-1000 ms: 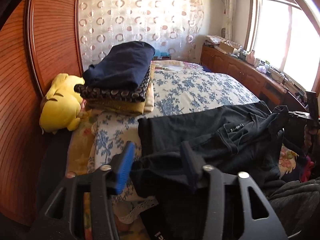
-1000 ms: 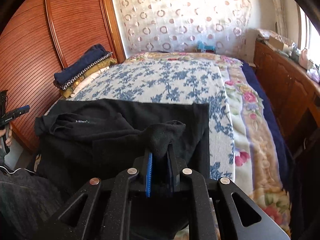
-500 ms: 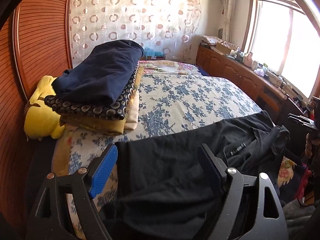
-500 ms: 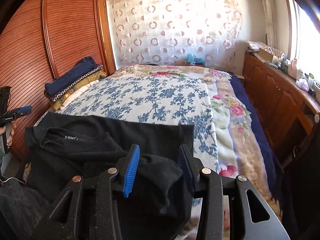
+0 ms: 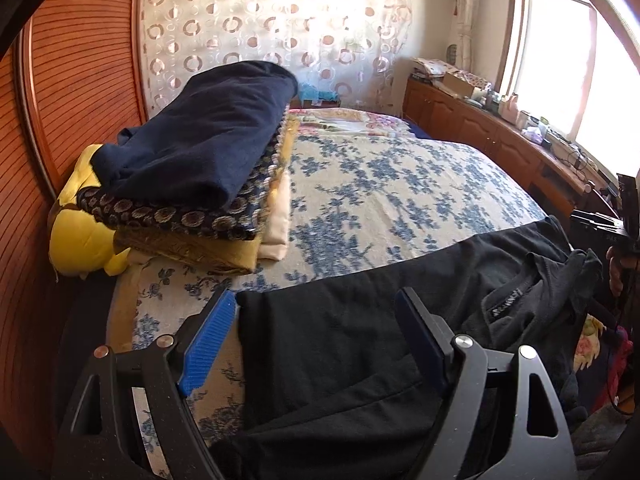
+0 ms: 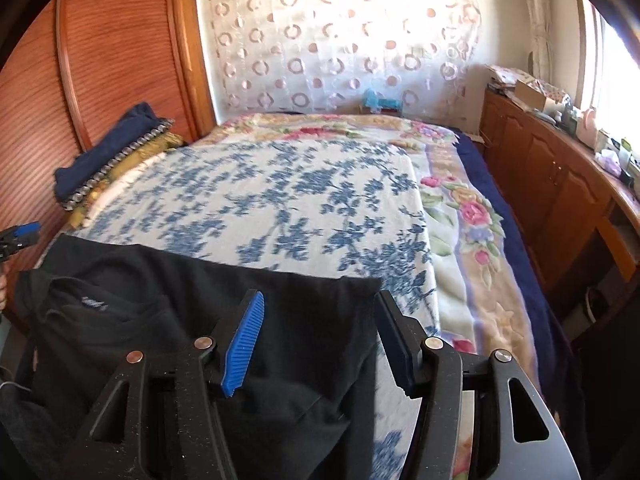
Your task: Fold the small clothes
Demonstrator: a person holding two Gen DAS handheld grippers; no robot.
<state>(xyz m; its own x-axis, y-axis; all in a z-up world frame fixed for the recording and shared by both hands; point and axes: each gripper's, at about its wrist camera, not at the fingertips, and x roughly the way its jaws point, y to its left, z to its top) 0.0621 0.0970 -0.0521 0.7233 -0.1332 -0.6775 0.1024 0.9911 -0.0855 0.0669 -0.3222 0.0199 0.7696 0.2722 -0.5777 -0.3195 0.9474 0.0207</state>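
Observation:
A black garment (image 5: 340, 344) lies across the near edge of the bed, its straight folded edge facing the headboard, its collar and label bunched toward the middle. It also shows in the right wrist view (image 6: 168, 320). My left gripper (image 5: 316, 336) is open and empty just above the garment's left corner. My right gripper (image 6: 320, 328) is open and empty above the garment's right corner. The other gripper's blue tip (image 6: 20, 234) shows at the far left of the right wrist view.
A stack of folded clothes (image 5: 200, 176) with a navy piece on top sits at the bed's left, next to a yellow plush toy (image 5: 80, 236). The blue floral bedspread (image 5: 400, 200) stretches ahead. A wooden cabinet (image 6: 560, 192) runs along the right; a wooden wardrobe (image 5: 60, 80) stands left.
Both grippers have opened and let go of the black garment, which now lies flat on the bed. Both have risen slightly above it.

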